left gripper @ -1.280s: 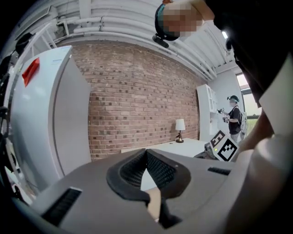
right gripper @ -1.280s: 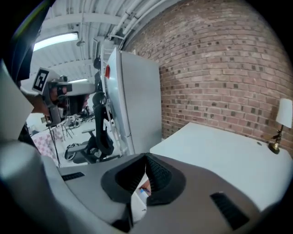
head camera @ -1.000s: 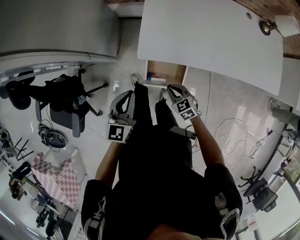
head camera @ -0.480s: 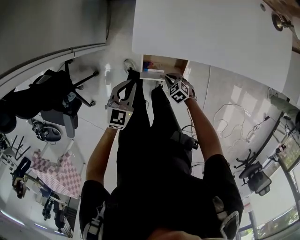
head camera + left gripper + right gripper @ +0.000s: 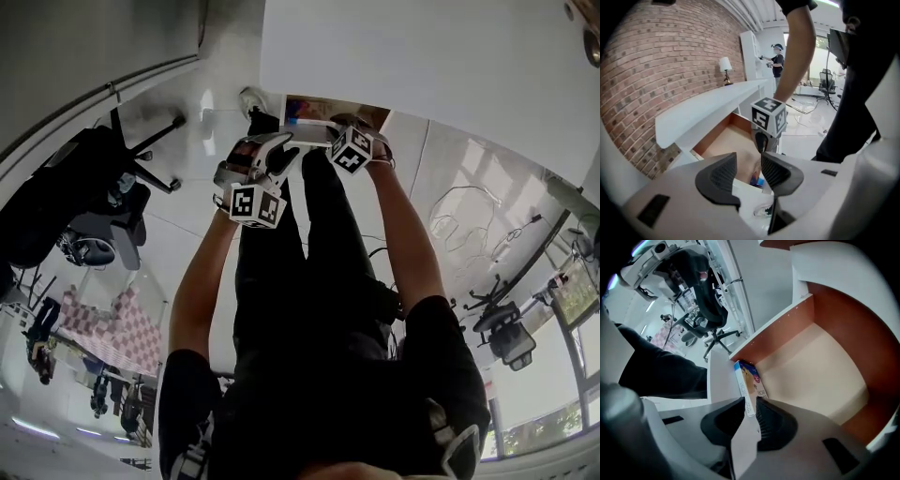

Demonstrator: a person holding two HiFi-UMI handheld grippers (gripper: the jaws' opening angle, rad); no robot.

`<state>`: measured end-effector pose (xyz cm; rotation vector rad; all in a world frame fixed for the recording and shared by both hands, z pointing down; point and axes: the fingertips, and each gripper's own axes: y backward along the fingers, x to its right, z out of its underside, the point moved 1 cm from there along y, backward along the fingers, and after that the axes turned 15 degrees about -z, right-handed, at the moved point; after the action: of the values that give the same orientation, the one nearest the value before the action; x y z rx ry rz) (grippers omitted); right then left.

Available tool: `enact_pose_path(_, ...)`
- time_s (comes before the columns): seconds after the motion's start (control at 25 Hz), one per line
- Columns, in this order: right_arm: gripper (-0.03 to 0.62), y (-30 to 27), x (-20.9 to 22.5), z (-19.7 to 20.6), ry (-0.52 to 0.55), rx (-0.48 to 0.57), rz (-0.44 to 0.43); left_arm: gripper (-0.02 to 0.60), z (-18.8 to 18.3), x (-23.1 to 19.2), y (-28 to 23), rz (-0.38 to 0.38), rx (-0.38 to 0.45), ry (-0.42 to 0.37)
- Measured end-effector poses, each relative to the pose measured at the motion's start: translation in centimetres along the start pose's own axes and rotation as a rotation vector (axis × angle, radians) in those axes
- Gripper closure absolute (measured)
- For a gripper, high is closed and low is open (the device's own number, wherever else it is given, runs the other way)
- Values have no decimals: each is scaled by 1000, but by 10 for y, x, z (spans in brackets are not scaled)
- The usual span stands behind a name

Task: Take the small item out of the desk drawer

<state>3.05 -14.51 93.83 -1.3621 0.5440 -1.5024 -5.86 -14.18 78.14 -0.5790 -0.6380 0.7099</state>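
The drawer stands pulled out from under the white desk. A small blue-and-white box stands on edge inside it, against the white drawer front; the same box shows blue past my left jaws. My right gripper points steeply down, its narrow jaws shut on the top edge of the drawer front, right beside the box's end. My left gripper hangs above the drawer's front edge; its jaws have just been opening and nothing is between them. From above, my left gripper and right gripper sit side by side at the drawer.
The person's black-trousered legs stand just in front of the drawer. A black office chair is to the left, with cables on the floor at right. A lamp sits on the desk by a brick wall.
Both grippers have dropped toward the drawer, from in front of the body to its front edge. The left gripper has rolled. The right now sits on the drawer front.
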Motion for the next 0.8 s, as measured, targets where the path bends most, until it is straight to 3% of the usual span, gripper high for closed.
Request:
enact_pose_path(0.28,520,-16,11,9,7,-54,-35,396,27,25,-53,146,-81,-144)
enact_pose_path(0.48,522,-19,19,16,-16,-63,-38,394,42,45,-80,243,-134,-304)
enact_pose_path(0.8,496,-12,31,13,-54,12,8,393,55,55,-121,269,-204,-353)
